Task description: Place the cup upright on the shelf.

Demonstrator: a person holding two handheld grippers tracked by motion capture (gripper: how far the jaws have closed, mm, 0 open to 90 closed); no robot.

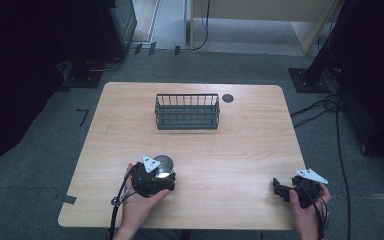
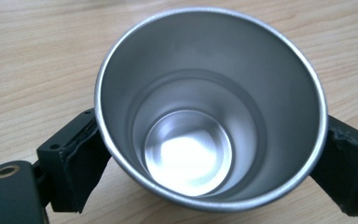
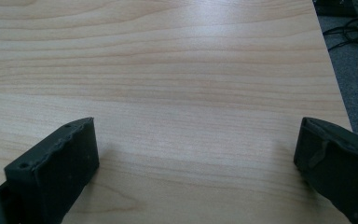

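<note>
Here, shiny empty steel cup (image 2: pixel 209 107), left gripper (image 2: pixel 209 163) clamped

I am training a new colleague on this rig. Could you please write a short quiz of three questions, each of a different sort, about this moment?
1. True or false: the left gripper has its jaws on either side of the cup.
2. Multiple choice: what lies between the jaws of the right gripper? A) a spoon B) bare table C) a basket
3. Fill in: the basket stands near the table's ____ edge from the person, left or far.

Key: 1 true. 2 B. 3 far.
</note>
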